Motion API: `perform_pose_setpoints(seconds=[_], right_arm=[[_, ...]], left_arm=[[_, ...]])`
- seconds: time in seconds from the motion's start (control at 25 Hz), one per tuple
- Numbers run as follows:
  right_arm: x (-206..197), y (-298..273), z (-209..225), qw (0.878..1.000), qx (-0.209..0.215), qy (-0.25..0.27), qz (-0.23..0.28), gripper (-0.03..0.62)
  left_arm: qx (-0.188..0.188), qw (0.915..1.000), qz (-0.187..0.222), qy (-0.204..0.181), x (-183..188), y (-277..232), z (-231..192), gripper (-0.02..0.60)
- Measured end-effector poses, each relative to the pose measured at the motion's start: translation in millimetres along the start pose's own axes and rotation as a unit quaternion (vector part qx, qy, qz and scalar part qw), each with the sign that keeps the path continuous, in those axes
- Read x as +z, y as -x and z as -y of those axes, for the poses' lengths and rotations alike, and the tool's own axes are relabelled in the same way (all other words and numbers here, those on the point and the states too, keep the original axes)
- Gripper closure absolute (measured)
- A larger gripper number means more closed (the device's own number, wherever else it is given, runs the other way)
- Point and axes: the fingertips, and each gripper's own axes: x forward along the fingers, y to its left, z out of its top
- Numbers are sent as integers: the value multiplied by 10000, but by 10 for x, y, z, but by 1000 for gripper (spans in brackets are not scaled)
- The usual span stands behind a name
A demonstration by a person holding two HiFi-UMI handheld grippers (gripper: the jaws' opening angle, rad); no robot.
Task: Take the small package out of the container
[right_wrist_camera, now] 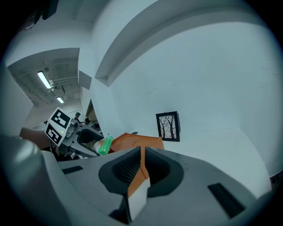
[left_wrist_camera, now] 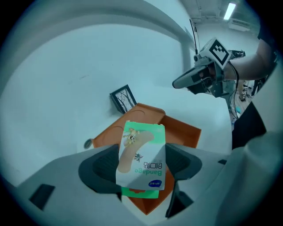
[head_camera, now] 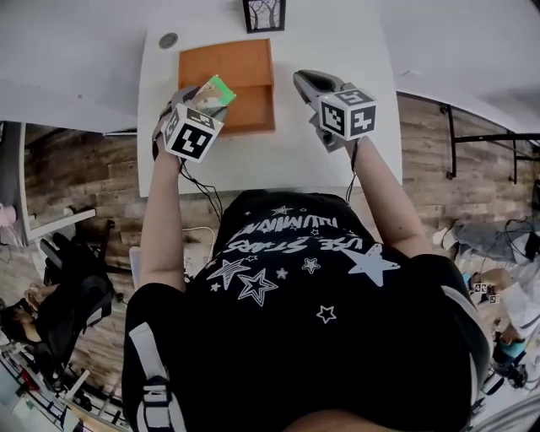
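The small package (head_camera: 216,92) is a green-and-white bandage box, and my left gripper (head_camera: 207,99) is shut on it, holding it above the left side of the orange container (head_camera: 245,80). In the left gripper view the package (left_wrist_camera: 142,156) stands upright between the pads, with the open orange container (left_wrist_camera: 181,132) below and behind it. My right gripper (head_camera: 305,80) hovers just right of the container, shut with nothing in it. In its own view the right gripper (right_wrist_camera: 141,170) shows only a thin gap, and the container (right_wrist_camera: 132,142) lies ahead.
The container rests on a white table (head_camera: 278,160) against a white wall. A small framed tree picture (head_camera: 263,14) stands behind it. A round grey grommet (head_camera: 169,40) sits at the table's far left. The person's body is at the near edge.
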Motion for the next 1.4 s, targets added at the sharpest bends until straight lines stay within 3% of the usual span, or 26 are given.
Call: perform_pose_setpoints(seconds=[0.12, 0.28, 0.64, 1.08, 1.4], right_arm=[[4, 40, -52, 9998, 153, 81, -19, 536], [41, 127, -45, 9992, 372, 170, -27, 536], [-84, 425, -283, 9967, 735, 334, -26, 536], [-301, 937, -428, 9927, 1120, 446, -20, 536], [-525, 1281, -838, 9865, 1472, 721, 48, 536]], left_arm=[[491, 9984, 287, 58, 109, 169, -114, 225], [851, 9938, 584, 418, 299, 377, -159, 226], [1111, 9734, 1251, 1567, 319, 935, 144, 227], [1518, 9443, 1630, 2421, 232, 1466, 817, 227], [1755, 9229, 1689, 2981, -189, 1836, 1361, 227]])
